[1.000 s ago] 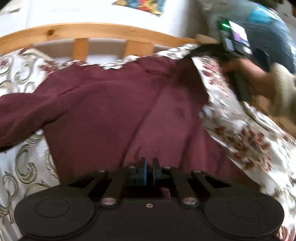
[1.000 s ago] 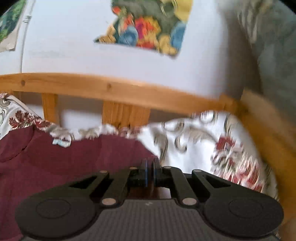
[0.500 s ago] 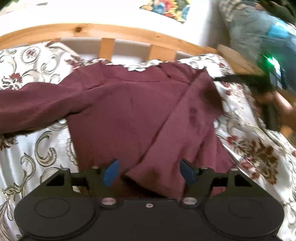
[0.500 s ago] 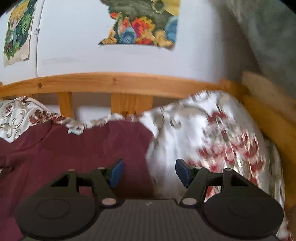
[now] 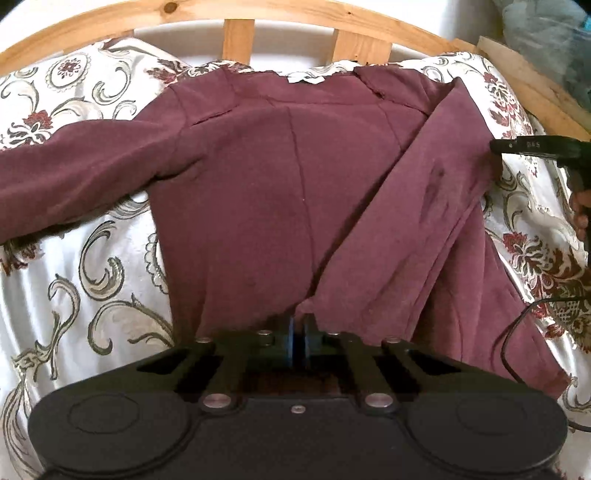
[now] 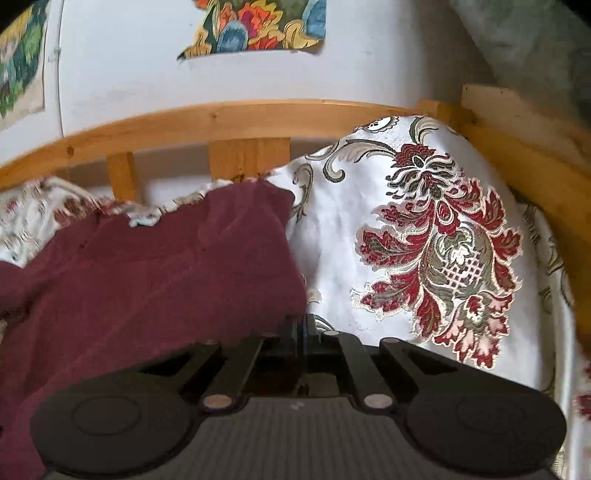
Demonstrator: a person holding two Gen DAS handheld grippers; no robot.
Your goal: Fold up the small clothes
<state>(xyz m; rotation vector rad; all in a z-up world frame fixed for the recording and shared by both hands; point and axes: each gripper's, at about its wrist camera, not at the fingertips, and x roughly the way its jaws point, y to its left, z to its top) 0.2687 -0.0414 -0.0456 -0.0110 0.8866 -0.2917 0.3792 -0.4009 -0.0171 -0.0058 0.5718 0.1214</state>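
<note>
A maroon long-sleeved top lies flat on the patterned bedspread, collar toward the headboard. Its right sleeve is folded diagonally across the body; the left sleeve stretches out to the left. My left gripper is shut at the cuff of the folded sleeve, near the hem. My right gripper is shut at the top's right edge; it also shows in the left wrist view beside the right shoulder. Whether either pinches cloth I cannot tell.
A wooden headboard rail with slats runs behind the top. A wooden side rail borders the bed on the right. A black cable trails over the bedspread at right. Posters hang on the white wall.
Both grippers were shut a second ago, opened half a second ago, and are shut again now. The left camera has pulled back, showing more of the top.
</note>
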